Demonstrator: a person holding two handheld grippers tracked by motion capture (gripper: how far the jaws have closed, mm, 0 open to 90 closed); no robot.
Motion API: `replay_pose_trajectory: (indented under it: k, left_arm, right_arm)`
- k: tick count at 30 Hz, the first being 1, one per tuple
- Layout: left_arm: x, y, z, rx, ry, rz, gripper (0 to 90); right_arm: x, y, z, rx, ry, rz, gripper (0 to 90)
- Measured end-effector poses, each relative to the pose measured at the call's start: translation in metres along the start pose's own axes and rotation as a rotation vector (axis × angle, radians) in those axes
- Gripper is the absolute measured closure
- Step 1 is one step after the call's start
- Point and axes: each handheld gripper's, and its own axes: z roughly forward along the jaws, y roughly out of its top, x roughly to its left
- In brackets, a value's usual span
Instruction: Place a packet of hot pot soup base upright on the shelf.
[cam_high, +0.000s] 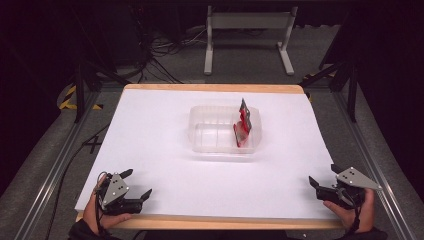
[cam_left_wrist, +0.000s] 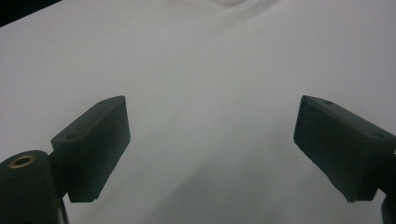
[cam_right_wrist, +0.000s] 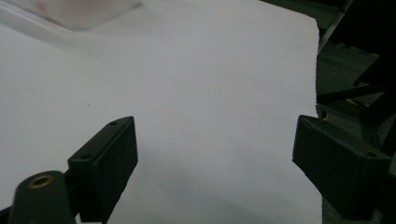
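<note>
Jaws first: on my left gripper (cam_high: 131, 186) they stand wide apart with nothing but bare white surface between them, and in the left gripper view the same gap (cam_left_wrist: 212, 149) shows empty tabletop. My right gripper (cam_high: 322, 176) has its jaws just as wide apart, and in the right gripper view (cam_right_wrist: 215, 163) only the white sheet and its edge lie between the two black pads. Neither holds anything.

Both grippers sit low at the near edge of the table (cam_high: 150, 150), the left at about 7 o'clock from the table's middle, the right at about 5 o'clock, each well apart from the work.

Out from there, near the table's centre and a touch toward 1 o'clock, stands the clear plastic container (cam_high: 215, 137). The red packet (cam_high: 243, 125) is inside it, propped on end against the right-hand wall, tilted, with its top rising above the rim. A blurred corner of the container shows at the top left of the right gripper view (cam_right_wrist: 79, 11).

I judge the job as good as done: the packet is in the container, my jaws are off it and my hands are back at rest. What may be left is small, perhaps laying the packet flat; I see nothing else on the table to load.
</note>
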Motion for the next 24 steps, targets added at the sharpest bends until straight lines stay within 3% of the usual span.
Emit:
replay_pose_trajectory:
  k: [4,9,24]
  left_arm:
    - [0.0,0.0003,-0.0005,-0.001,0.0,0.001,11.4]
    - [-0.0001,0.0004,-0.0001,-0.002,0.001,0.003,11.4]
    - [0.0005,0.0006,0.0004,0.002,0.003,0.008,11.7]
  right_arm:
    - [0.0031,0.0008,-0.0006,-0.004,-0.04,-0.034,15.3]
    - [0.0035,0.0025,-0.0016,-0.022,-0.033,-0.021,15.3]
    - [0.0088,0.0031,0.0012,-0.007,-0.038,-0.056,15.9]
